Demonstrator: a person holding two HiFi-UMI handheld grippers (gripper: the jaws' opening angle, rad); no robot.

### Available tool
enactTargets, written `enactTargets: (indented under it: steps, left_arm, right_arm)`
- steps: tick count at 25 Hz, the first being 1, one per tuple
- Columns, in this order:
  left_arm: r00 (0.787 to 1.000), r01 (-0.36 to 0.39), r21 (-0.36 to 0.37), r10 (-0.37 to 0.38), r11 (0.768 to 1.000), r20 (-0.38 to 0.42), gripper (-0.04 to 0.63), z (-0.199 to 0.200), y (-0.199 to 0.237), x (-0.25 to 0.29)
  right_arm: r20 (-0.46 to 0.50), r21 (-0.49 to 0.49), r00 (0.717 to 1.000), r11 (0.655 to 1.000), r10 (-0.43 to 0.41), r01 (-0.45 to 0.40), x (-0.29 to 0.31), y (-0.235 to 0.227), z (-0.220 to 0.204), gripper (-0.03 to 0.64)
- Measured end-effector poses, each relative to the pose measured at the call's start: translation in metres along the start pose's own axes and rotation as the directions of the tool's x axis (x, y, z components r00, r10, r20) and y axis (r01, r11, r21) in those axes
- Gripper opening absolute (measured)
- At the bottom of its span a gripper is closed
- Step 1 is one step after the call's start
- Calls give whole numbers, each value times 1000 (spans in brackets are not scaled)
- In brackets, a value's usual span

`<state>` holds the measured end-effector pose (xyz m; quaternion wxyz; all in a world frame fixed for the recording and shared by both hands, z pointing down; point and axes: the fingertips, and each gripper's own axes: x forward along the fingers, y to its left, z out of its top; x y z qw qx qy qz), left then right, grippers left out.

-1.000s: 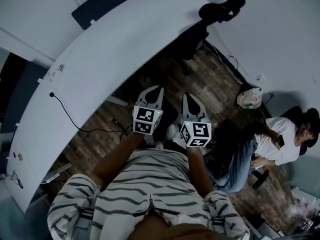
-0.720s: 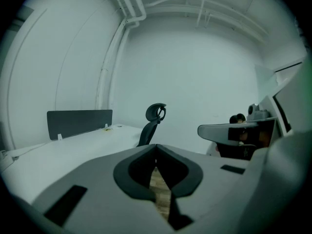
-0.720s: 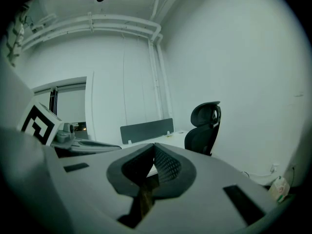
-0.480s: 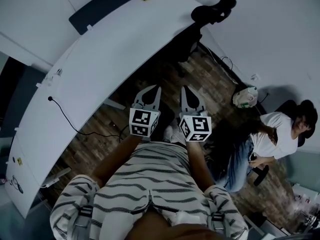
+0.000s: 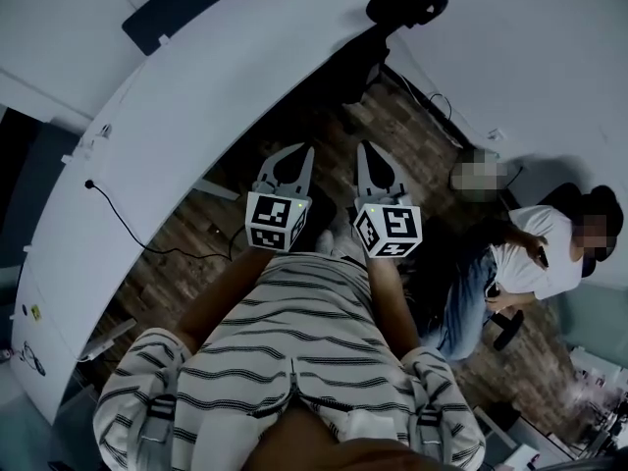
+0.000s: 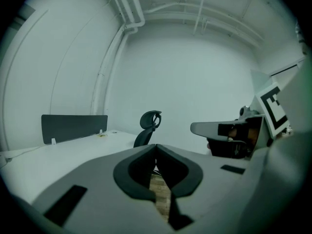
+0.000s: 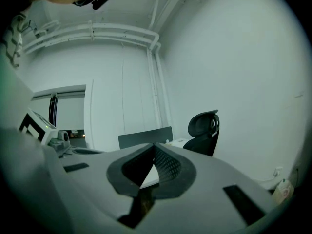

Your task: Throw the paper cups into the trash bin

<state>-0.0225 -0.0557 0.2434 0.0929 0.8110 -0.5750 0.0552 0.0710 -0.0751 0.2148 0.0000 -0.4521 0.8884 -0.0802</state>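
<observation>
Paper cups cannot be located in any view; left claw (image 6: 156, 147) and right claw (image 7: 154, 146) are held closed and empty, side by side above wooden floor (image 5: 182, 263), right of the white bench (image 5: 177, 106).

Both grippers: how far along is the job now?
Nothing looks done: no paper cup or trash bin shows in any view. In hand: nothing; the left gripper and right gripper are both shut and empty, above the wooden floor beside the white desk. Left: the whole job.
</observation>
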Motion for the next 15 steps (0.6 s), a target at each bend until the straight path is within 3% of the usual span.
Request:
enactTargets:
  steps: [15]
  left_arm:
    - [995,77,15,-78,997,60,25,18,-12,7]
  right_arm:
    - [16,11,999,999,30,-30,-7,-8,0,11]
